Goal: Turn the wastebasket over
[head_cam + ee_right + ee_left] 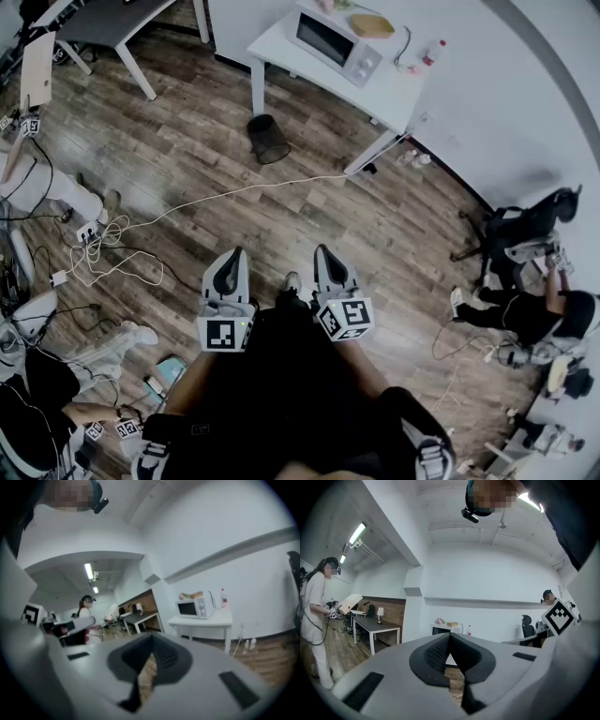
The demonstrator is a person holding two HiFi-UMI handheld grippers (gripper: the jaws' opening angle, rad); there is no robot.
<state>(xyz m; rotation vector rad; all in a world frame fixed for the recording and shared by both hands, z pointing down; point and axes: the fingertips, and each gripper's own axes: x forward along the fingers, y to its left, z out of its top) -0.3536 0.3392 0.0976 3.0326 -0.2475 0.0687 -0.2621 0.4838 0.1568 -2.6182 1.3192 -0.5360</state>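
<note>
The black mesh wastebasket [269, 139] stands on the wooden floor beside the leg of a white table [394, 94], well ahead of both grippers. My left gripper [234, 253] and right gripper [323, 249] are held side by side close to my body, far short of the basket. Both are shut with nothing between the jaws. In the left gripper view the left gripper [450, 638] has its pads pressed together, and the right gripper [151, 643] looks the same in its own view. Neither gripper view shows the basket.
A microwave [336, 39] sits on the white table. A white cable [234, 192] runs across the floor between me and the basket, with a tangle of cords [98, 253] at left. A dark desk [112, 23] is at far left, an office chair [525, 225] and a seated person [525, 314] at right.
</note>
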